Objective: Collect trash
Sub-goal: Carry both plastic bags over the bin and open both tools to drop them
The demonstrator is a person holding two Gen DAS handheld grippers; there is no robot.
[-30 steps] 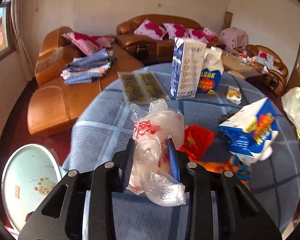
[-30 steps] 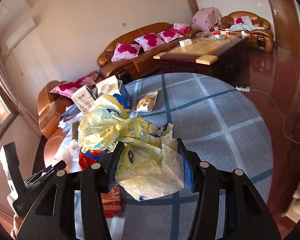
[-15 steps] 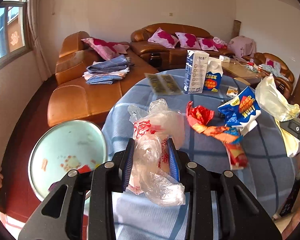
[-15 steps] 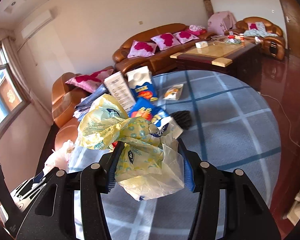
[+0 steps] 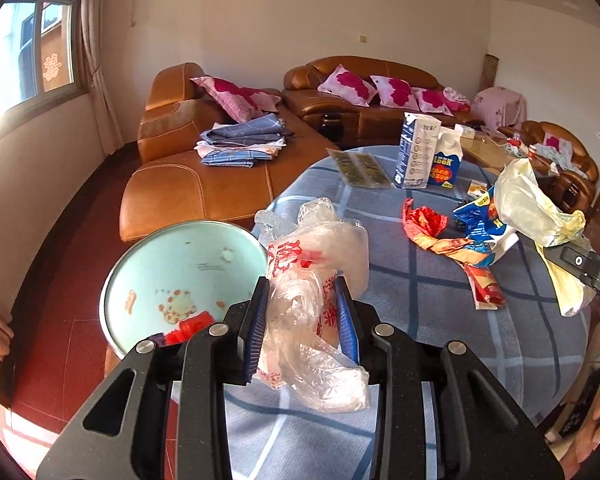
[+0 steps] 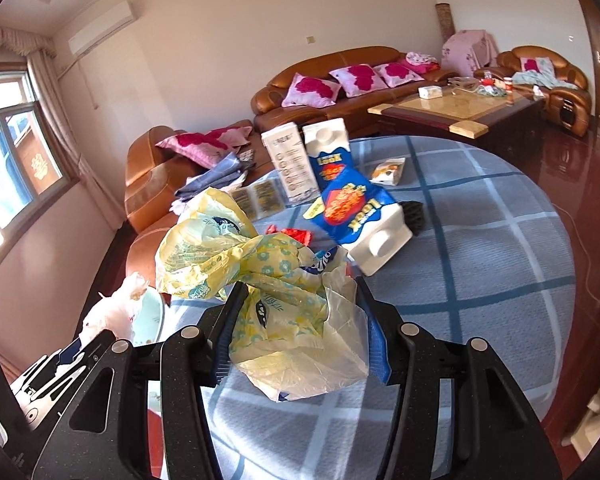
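My left gripper (image 5: 302,300) is shut on a crumpled clear plastic bag with red print (image 5: 312,280), held over the near edge of the round table, beside a pale blue bin (image 5: 172,268) on the floor at left. My right gripper (image 6: 300,304) is shut on a crumpled yellow plastic bag (image 6: 260,272); the same yellow bag (image 5: 528,204) shows at the right of the left wrist view. On the blue checked tablecloth (image 6: 480,248) lie a tipped blue and white carton (image 6: 360,216), red wrappers (image 5: 432,228), two upright cartons (image 5: 418,150) and a small packet (image 6: 388,170).
The bin holds a red scrap (image 5: 188,326). Brown leather sofas (image 5: 188,176) with pink cushions and folded cloths stand behind the table. A wooden coffee table (image 6: 456,110) is at the back right. A flat packet (image 5: 360,166) lies at the table's far edge.
Both grippers have drawn back toward the near edge of the table with their bags still held. More of the blue bin shows in the left wrist view.
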